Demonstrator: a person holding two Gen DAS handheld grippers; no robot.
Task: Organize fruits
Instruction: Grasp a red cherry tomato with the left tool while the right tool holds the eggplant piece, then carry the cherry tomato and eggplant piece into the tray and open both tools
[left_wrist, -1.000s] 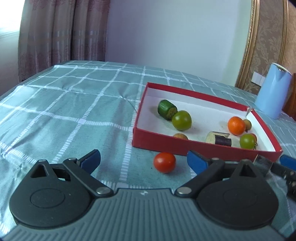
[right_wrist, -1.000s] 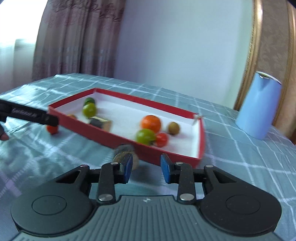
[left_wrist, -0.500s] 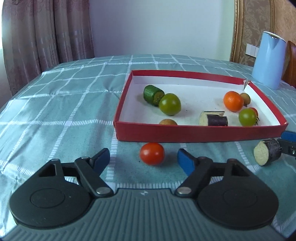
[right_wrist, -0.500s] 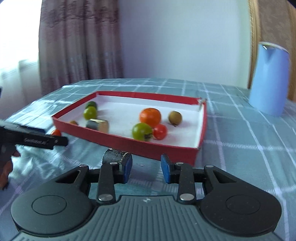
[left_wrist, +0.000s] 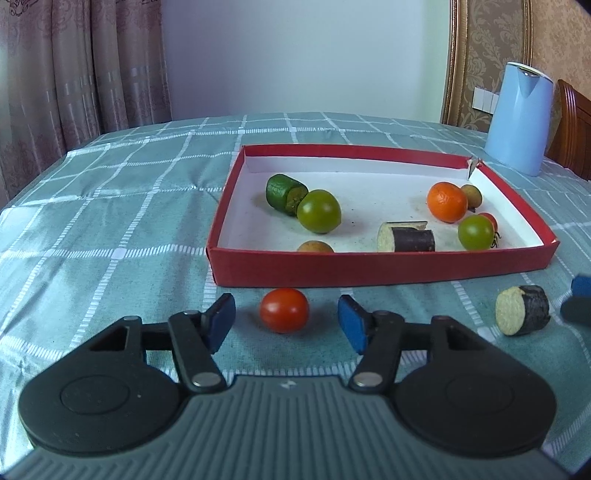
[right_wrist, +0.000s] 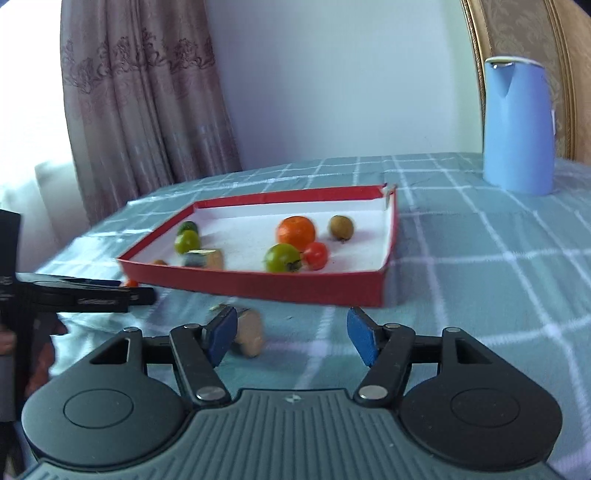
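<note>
A red tomato lies on the tablecloth just in front of the red box, between the open fingers of my left gripper. An eggplant piece lies on the cloth to the right; in the right wrist view it sits beside the left finger of my open right gripper. The box holds a cucumber piece, two green tomatoes, an orange, an eggplant piece and small fruits.
A blue kettle stands at the back right beyond the box. A wooden chair is behind it. The left gripper shows at the left of the right wrist view. Curtains hang behind the table's far left edge.
My right gripper opened wide and let go of the eggplant piece, which now lies on the cloth. My left gripper moved closer around the red tomato.
</note>
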